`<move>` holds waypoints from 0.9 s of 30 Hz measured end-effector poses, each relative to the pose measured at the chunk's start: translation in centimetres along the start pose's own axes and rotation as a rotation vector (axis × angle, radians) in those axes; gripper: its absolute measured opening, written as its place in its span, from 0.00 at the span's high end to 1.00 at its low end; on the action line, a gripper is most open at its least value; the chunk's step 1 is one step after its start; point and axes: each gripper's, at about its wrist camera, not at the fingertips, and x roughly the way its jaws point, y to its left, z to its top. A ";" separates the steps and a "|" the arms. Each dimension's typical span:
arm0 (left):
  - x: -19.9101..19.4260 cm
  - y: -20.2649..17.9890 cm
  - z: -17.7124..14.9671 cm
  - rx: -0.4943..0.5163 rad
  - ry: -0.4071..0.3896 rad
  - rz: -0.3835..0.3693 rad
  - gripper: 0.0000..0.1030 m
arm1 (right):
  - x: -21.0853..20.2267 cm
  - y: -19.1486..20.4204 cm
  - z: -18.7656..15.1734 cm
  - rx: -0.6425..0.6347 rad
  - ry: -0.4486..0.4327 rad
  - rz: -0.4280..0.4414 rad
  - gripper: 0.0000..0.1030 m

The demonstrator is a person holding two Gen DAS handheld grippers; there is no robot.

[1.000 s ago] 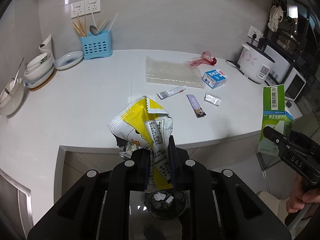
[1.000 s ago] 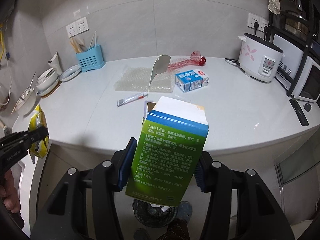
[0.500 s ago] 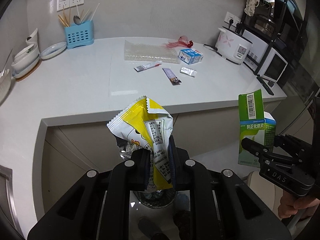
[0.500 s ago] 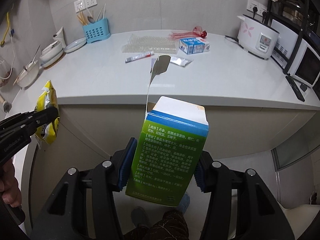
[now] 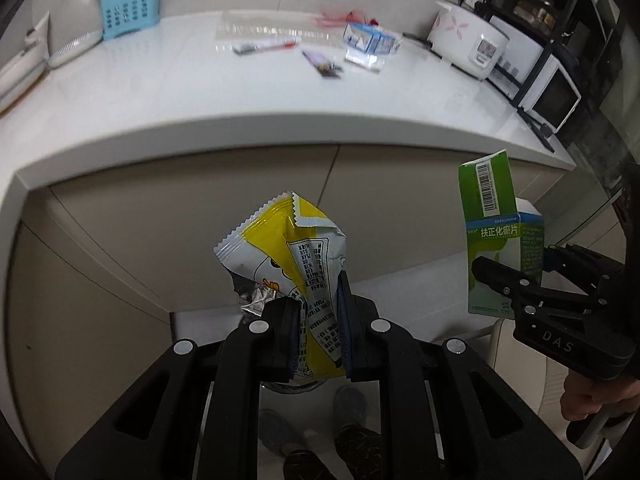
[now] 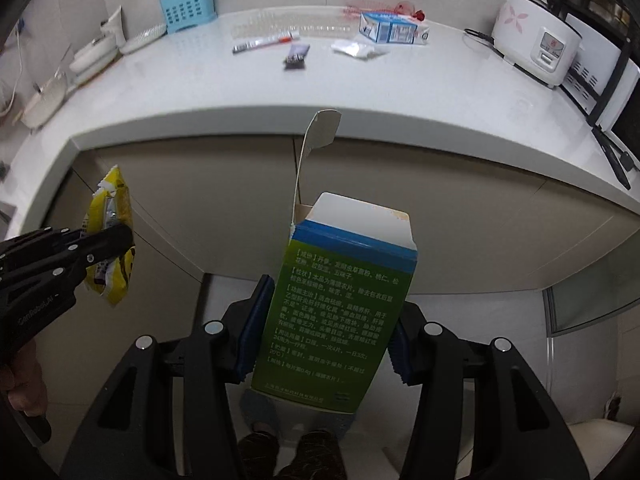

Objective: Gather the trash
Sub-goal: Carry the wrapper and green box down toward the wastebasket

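Observation:
My left gripper (image 5: 318,320) is shut on a crumpled yellow snack bag (image 5: 288,248), held below the counter's front edge. The same bag (image 6: 110,236) and left gripper (image 6: 100,248) show at the left of the right wrist view. My right gripper (image 6: 324,328) is shut on a green medicine box (image 6: 340,304) with its top flap open; that box (image 5: 500,236) appears at the right of the left wrist view. A round bin rim (image 5: 292,387) peeks out under the bag, mostly hidden. More trash lies on the counter: a blue-white carton (image 6: 394,29), a dark sachet (image 6: 297,56), a silver wrapper (image 6: 356,48), a tube (image 6: 266,43).
The white counter (image 6: 360,92) juts out above beige cabinet doors (image 5: 160,220). A rice cooker (image 6: 536,48) and microwave (image 5: 554,92) stand at the right, a blue utensil holder (image 6: 188,8) and dishes at the left. A person's slippered feet (image 5: 276,432) stand on the floor below.
Both grippers have sunk from counter height to below the counter's edge, carrying the bag and the box. The counter now sits higher in both views and the cabinet fronts fill the middle.

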 end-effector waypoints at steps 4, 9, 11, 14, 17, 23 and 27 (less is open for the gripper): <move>4.2 0.2 -2.3 -0.014 0.043 0.002 0.85 | 3.9 -0.6 -1.6 -0.007 0.051 0.013 0.52; 9.5 1.1 -5.9 -0.025 0.101 0.012 0.85 | 9.4 -0.7 -3.9 -0.039 0.099 0.035 0.52; 11.8 1.6 -7.5 -0.037 0.124 0.018 0.85 | 11.7 -0.6 -4.7 -0.049 0.110 0.048 0.52; 15.1 2.6 -9.5 -0.056 0.149 0.022 0.85 | 15.5 -0.5 -6.2 -0.048 0.131 0.077 0.52; 18.3 3.5 -11.2 -0.067 0.164 0.020 0.85 | 19.4 -0.3 -7.8 -0.051 0.141 0.089 0.52; 25.5 5.5 -14.0 -0.095 0.204 0.020 0.85 | 27.2 0.0 -11.4 -0.019 0.173 0.092 0.53; 30.3 6.9 -16.1 -0.125 0.226 0.023 0.85 | 32.5 -0.2 -13.7 0.013 0.204 0.106 0.53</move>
